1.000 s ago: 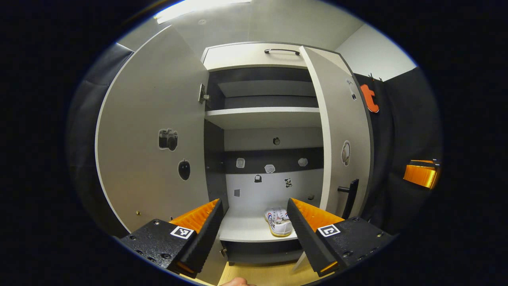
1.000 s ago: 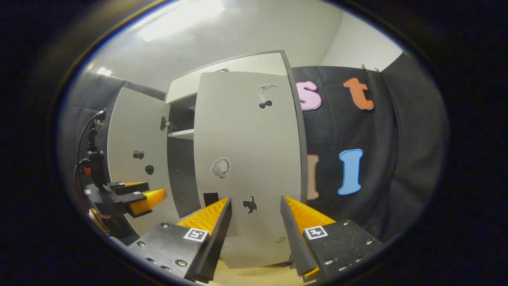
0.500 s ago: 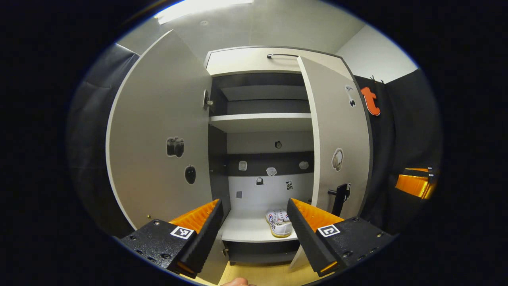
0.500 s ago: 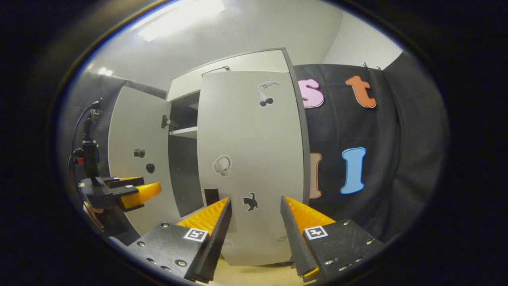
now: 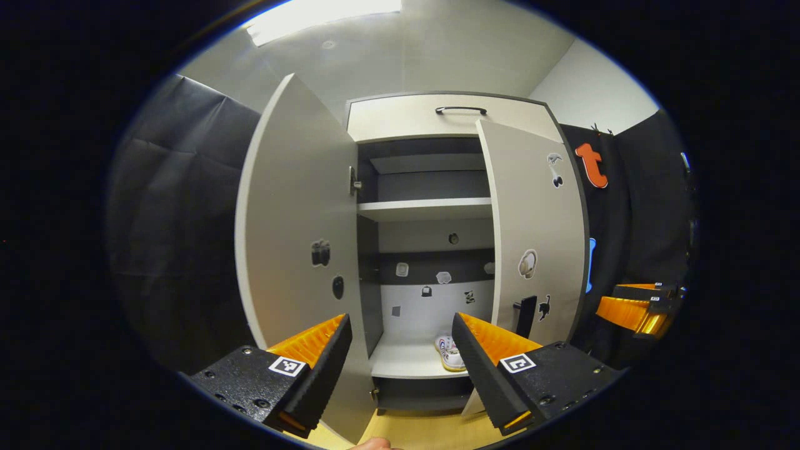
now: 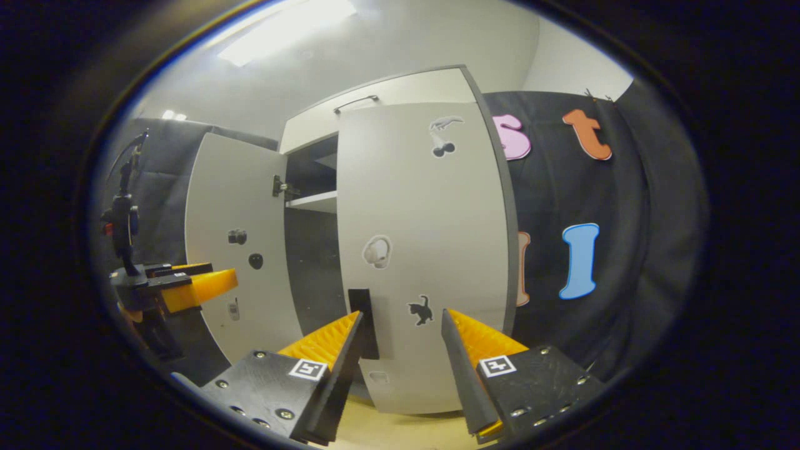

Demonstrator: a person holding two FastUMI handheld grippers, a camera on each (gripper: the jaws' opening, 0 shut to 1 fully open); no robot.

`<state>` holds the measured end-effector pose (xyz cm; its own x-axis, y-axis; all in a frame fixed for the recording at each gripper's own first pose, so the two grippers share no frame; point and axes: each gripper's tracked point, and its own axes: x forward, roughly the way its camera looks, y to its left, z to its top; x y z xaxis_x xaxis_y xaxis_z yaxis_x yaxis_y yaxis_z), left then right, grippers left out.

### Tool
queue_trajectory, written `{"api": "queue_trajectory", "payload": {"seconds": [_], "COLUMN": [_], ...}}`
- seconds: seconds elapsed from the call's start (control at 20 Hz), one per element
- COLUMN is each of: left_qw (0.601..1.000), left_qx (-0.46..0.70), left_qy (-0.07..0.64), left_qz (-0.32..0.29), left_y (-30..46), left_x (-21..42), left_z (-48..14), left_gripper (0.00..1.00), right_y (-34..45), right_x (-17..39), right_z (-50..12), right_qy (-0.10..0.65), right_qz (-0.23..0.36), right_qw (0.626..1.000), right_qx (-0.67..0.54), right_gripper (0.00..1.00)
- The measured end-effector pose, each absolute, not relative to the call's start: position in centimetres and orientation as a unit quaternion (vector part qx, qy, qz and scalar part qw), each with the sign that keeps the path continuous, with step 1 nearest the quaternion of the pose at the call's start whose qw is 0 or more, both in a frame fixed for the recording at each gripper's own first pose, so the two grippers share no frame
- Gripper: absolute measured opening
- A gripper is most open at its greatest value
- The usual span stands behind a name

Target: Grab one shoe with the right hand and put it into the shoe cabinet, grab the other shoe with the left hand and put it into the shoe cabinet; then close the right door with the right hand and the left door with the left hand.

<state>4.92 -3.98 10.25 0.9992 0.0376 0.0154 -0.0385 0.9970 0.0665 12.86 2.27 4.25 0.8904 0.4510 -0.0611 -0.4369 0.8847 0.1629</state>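
Cabinet R door is swinging nearly shut vs a sec ago, L door following, shoe inside; both grippers' jaws staying apart, empty.

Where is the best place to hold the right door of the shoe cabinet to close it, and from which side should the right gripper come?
Probably the dark handle near the free edge of the right door, far from its hinges. The right gripper is open just in front of that face, so coming straight from the front, or simply pushing near the handle, should swing it shut.
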Motion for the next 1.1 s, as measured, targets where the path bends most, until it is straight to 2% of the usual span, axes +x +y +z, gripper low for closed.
{"api": "queue_trajectory", "payload": {"seconds": [0.05, 0.1, 0.2, 0.35, 0.4, 0.6, 0.7, 0.8, 1.1], "left_qw": [0.999, 0.999, 0.998, 0.995, 0.994, 0.984, 0.978, 0.972, 0.966], "left_qx": [0.032, 0.031, 0.034, 0.048, 0.054, 0.069, 0.068, 0.067, 0.042], "left_qy": [-0.010, -0.014, -0.011, -0.024, -0.030, -0.037, -0.041, -0.036, -0.015], "left_qz": [0.030, 0.039, 0.054, 0.079, 0.091, 0.159, 0.193, 0.221, 0.256], "left_y": [-3.3, -2.6, -1.4, 0.5, 1.3, 5.9, 8.3, 10.5, 13.8], "left_x": [4.3, 3.7, 2.4, 0.2, -0.3, -2.6, -3.4, -3.9, -3.0], "left_z": [10.5, 10.9, 11.3, 12.7, 13.2, 14.1, 14.2, 13.7, 11.1], "left_gripper": [0.97, 0.99, 0.97, 0.99, 0.97, 0.99, 0.97, 0.99, 0.99], "right_y": [2.9, 3.4, 4.6, 6.2, 6.7, 8.1, 8.2, 8.3, 7.5], "right_x": [12.8, 12.7, 12.8, 12.6, 12.6, 12.5, 12.6, 12.7, 12.9], "right_z": [3.9, 3.8, 3.5, 3.0, 2.8, 2.4, 2.3, 2.2, 2.0], "right_qy": [0.053, 0.055, 0.060, 0.070, 0.072, 0.080, 0.080, 0.080, 0.082], "right_qz": [0.236, 0.243, 0.256, 0.274, 0.279, 0.296, 0.296, 0.298, 0.290], "right_qw": [0.968, 0.966, 0.962, 0.956, 0.955, 0.949, 0.949, 0.948, 0.951], "right_qx": [0.072, 0.072, 0.072, 0.074, 0.075, 0.079, 0.074, 0.072, 0.065], "right_gripper": [0.70, 0.74, 0.70, 0.70, 0.74, 0.74, 0.70, 0.74, 0.70]}}
